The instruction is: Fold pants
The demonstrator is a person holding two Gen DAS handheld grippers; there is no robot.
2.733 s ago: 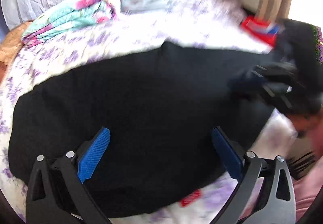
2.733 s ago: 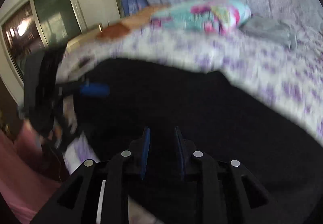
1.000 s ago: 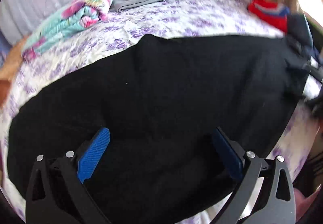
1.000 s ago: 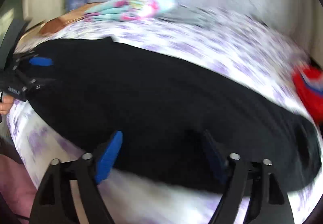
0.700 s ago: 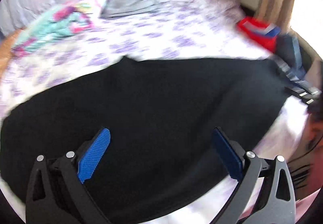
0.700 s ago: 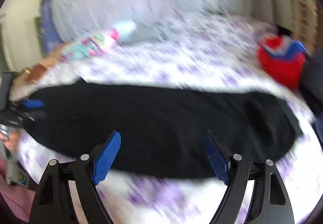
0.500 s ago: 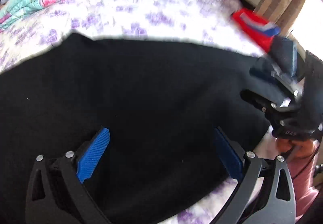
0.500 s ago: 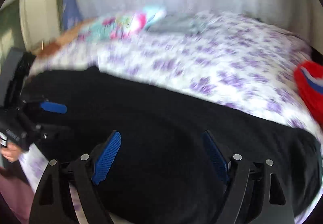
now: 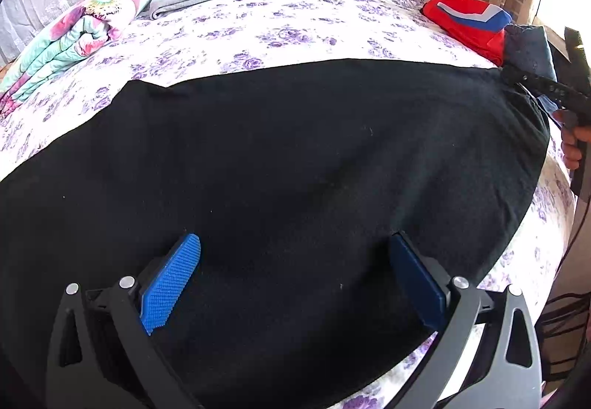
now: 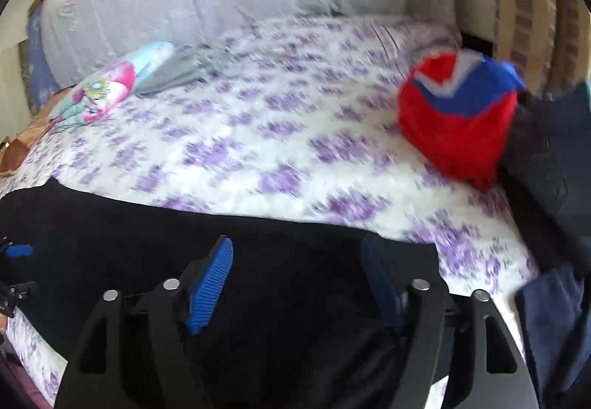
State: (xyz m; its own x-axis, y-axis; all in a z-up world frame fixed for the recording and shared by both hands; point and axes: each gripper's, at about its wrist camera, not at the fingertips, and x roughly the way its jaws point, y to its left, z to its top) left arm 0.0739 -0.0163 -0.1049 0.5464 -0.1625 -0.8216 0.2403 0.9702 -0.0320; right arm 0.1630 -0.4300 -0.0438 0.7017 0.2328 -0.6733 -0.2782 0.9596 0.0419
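A: Pants (image 9: 295, 169) lay flat along the near edge of the bed (image 9: 295, 14); far edge straight, sheet bare beyond it.

B: Left gripper (image 9: 295, 279) and right gripper (image 10: 297, 283) hovered over the cloth, fingers spread, gripping nothing. Red garment (image 10: 458, 121) sat near the right end.

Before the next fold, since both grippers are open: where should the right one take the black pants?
Probably at the end corner of the black pants, by the right gripper, coming in from the bed's near side. The cloth lies flat on the floral sheet, so only an edge lets one of the fingers slip underneath.
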